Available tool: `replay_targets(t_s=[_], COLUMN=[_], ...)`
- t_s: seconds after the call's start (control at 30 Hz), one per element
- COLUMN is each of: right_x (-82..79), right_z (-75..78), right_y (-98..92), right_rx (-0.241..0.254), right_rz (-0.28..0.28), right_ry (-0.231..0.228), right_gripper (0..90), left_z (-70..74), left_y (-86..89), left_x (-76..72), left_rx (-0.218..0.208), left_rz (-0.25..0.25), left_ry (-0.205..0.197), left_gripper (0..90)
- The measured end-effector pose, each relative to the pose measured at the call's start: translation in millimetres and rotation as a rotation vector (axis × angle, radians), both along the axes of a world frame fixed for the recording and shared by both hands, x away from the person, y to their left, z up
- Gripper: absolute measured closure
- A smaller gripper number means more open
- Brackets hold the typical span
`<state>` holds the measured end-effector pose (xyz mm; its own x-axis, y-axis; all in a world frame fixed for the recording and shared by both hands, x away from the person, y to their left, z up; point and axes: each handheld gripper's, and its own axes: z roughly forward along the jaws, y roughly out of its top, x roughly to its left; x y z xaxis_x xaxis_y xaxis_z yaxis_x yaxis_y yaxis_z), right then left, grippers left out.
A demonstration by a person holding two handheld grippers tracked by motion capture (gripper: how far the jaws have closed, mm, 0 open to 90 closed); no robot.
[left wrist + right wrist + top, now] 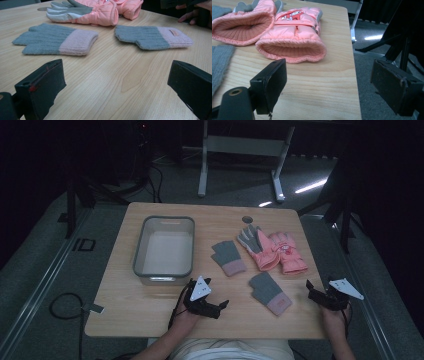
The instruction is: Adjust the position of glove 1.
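Two grey knit gloves with pink cuffs lie on the wooden table (145,307): one (228,257) (57,40) nearer the middle, the other (270,292) (152,37) close to the front. Behind them lie two pink ski gloves, one palm-up (260,249) (239,22), one (289,252) (294,37) with a printed back, cuffs toward me. My left gripper (215,294) (117,82) stands open near the front edge, facing the knit gloves, nothing between its jaws. My right gripper (320,287) (329,82) hangs open at the table's right front corner, a short way from the pink cuffs.
A grey plastic bin (137,247) stands on the left half of the table, with nothing in it. A round hole (248,219) is near the back edge. Grey carpet, cables and metal stand legs surround the table. The table's right edge (352,62) runs between my right jaws.
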<state>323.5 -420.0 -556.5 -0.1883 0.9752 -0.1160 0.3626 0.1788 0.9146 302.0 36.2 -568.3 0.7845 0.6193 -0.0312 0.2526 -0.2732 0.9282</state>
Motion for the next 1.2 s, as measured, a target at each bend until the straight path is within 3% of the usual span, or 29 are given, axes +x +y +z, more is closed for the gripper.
replay_targets(t_s=[0.3, 0.6, 0.83, 1.03, 1.2], right_x=[1.8, 1.0, 5.8, 10.1, 9.4], right_z=[0.0, -0.5, -1.0, -1.1, 3.8], right_y=[-1.6, 3.2, 4.7, 3.2, 2.9], right_rx=[0.006, -0.047, -0.068, -0.034, -0.003], right_rz=[-0.017, -0.026, -0.048, -0.033, -0.026], right_ry=[0.024, 0.025, 0.076, 0.142, 0.158], right_gripper=[14.1, 13.9, 13.2, 13.1, 13.1], left_z=[0.0, 0.1, 0.1, 0.1, 0.1], left_y=[-2.1, -3.5, -1.2, -1.8, -1.7], left_x=[-2.3, -3.3, -1.3, -1.6, -2.0], left_rx=[0.020, 0.029, 0.010, 0.012, 0.014], left_rz=[0.002, -0.009, -0.006, -0.008, -0.009], left_ry=[-0.020, -0.021, -0.003, -0.005, -0.008], left_gripper=[0.7, 0.6, 0.7, 0.7, 0.7])
